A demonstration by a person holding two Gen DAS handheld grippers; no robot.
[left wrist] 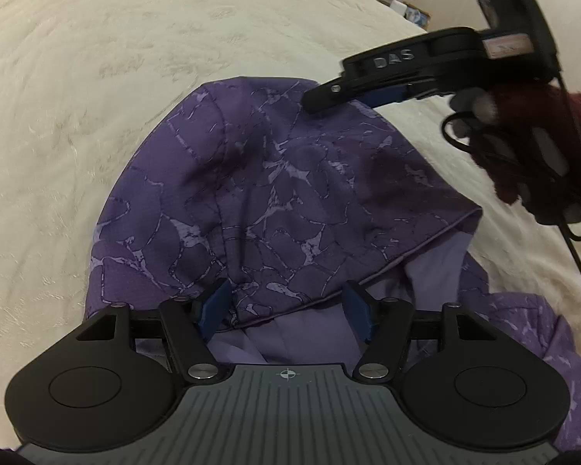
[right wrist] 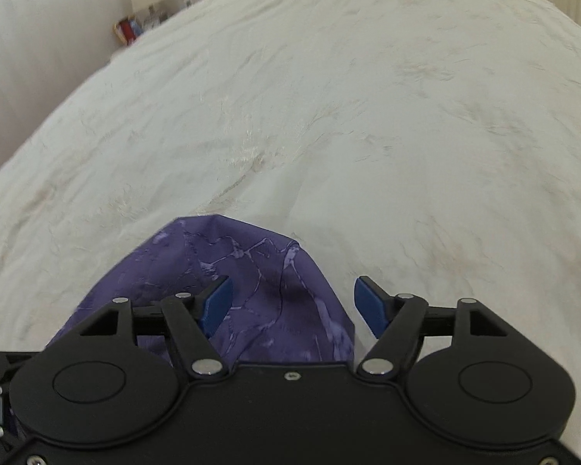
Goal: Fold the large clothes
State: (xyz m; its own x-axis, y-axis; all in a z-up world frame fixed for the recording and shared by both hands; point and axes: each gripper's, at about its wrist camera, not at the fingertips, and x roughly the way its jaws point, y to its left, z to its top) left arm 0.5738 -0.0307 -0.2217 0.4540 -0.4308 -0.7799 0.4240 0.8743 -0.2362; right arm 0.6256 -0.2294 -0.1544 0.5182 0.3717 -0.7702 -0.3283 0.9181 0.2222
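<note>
A cream bed [right wrist: 329,97] carries a purple patterned garment [left wrist: 282,193], bunched near its edge. Left claw [left wrist: 286,306] straddles a hem, blue pads apart; right claw [right wrist: 290,302] is open above cloth. Closing carelessly risks pinching several layers, spoiling the fold.

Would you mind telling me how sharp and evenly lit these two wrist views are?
Left wrist view: the purple garment is sharp, with soft shadows in its folds; the right gripper is slightly blurred. Right wrist view: the bedspread looks smeared, evenly lit, without glare. Both bow at the edges.
</note>
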